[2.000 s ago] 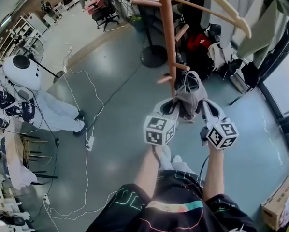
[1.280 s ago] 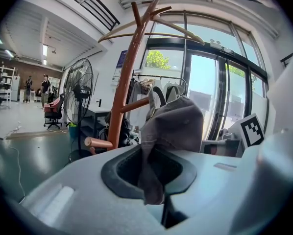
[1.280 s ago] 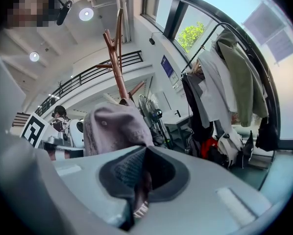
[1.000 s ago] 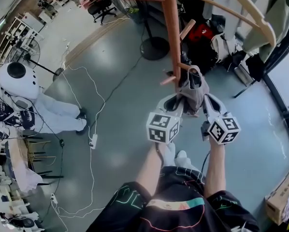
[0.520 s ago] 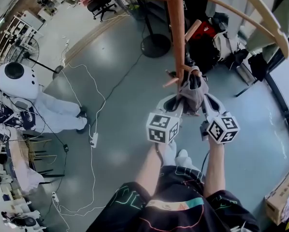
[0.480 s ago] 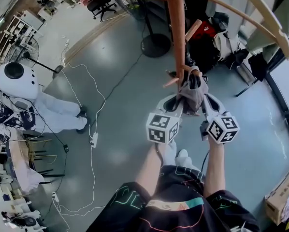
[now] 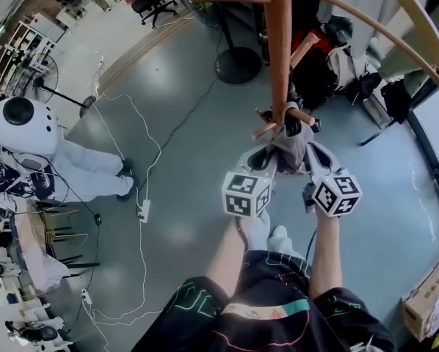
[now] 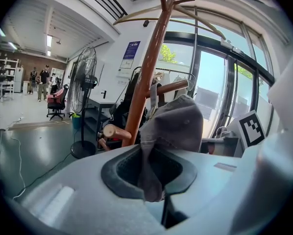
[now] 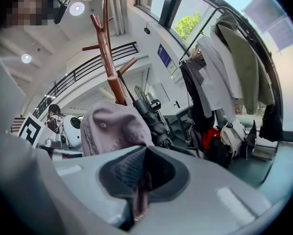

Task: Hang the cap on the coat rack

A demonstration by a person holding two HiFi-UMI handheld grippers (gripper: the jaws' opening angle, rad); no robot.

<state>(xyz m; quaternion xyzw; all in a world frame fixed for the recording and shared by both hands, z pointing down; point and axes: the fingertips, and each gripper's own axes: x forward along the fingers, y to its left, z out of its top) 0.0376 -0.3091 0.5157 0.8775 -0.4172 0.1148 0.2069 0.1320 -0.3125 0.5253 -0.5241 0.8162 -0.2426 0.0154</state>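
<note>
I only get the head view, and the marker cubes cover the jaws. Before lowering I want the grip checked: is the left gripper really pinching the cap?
Observer: Yes. In its own view, the left gripper has its jaws shut on a fold of the grey cap.
Operator: And the right one?
Observer: The right gripper is shut on the cap's edge too, seen in its own view.
Operator: Any peg near the crown?
Observer: The left gripper view shows a wooden peg just behind the crown. I cannot tell whether they touch.
</note>
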